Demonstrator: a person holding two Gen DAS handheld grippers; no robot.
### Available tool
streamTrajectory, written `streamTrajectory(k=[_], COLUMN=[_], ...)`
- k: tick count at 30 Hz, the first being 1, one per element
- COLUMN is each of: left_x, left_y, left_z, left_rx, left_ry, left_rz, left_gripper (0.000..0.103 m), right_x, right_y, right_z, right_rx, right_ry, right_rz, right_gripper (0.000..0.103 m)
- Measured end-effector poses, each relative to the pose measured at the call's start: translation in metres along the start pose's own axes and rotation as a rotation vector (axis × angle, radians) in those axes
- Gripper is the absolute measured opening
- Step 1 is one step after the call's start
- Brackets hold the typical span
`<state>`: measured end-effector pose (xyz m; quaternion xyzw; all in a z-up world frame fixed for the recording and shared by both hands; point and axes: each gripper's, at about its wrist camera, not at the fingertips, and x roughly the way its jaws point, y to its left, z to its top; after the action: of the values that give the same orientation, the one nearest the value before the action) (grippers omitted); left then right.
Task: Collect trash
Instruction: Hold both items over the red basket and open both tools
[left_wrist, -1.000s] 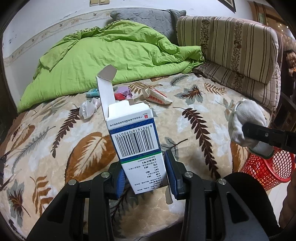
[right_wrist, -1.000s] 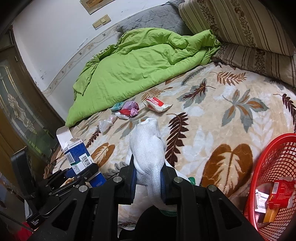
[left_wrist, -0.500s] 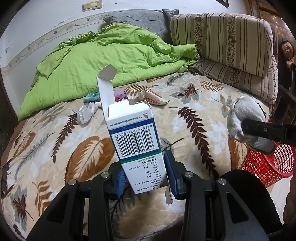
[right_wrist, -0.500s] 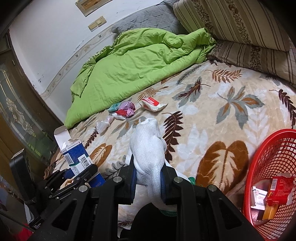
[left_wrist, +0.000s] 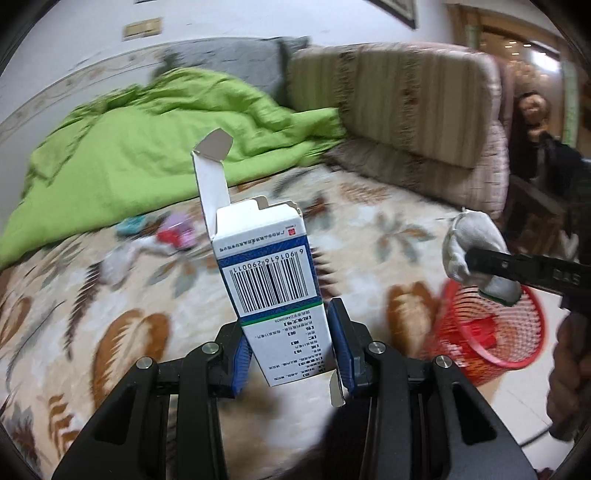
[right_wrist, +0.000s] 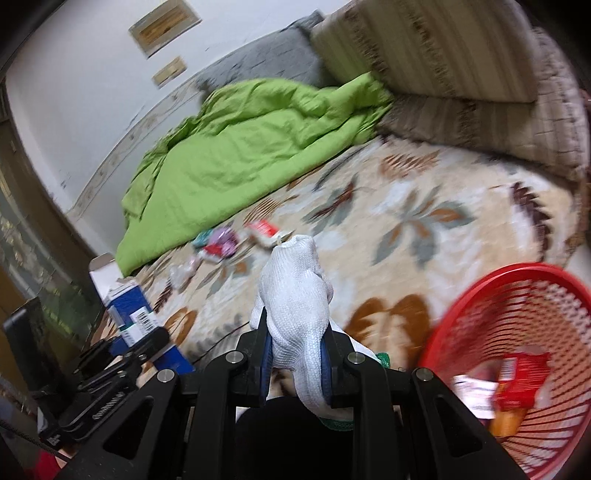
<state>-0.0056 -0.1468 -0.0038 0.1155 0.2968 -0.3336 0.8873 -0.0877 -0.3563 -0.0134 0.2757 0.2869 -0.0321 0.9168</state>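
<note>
Opened blue-white carton (left_wrist: 273, 291) upright, white knit glove (right_wrist: 295, 295) bunched, near red basket (right_wrist: 546, 280).

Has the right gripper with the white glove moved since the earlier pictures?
Yes. The right gripper with the white glove has swung toward the red basket, which now looks closer.

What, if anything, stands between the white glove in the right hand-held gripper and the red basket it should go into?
Nothing visible does. The white glove is clamped in the right hand-held gripper, and the red basket sits open-topped just to its right, with only open air between them.
</note>
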Motion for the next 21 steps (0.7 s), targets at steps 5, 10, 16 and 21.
streamTrajectory(k=[5, 10, 16, 21], left_x=[0.013, 0.035, 0.066, 0.09], left_y=[-0.047, -0.103, -0.171, -0.195], left_z=[0.015, 0.026, 0.031, 0.035], left_rx=[0.029, 0.081, 0.157, 0.17], left_ry=[0.055, 0.124, 0.202, 0.263], left_rz=[-0.2, -0.357, -0.454, -0.492], left_gripper=[0.037, 0.037, 0.037, 0.064], right_x=[-0.051, -0.086, -0.103, -0.11], right_y=[-0.041, -0.083, -0.122, -0.143], right_z=[0.012, 0.015, 0.01, 0.007], right_rx=[0.037, 0.101, 0.179, 0.216], right_ry=[-0.075, -0.106, -0.112, -0.114], right_rz=[-0.115, -0.205, -0.253, -0.259], right_gripper=[0.023, 0.025, 0.025, 0.04])
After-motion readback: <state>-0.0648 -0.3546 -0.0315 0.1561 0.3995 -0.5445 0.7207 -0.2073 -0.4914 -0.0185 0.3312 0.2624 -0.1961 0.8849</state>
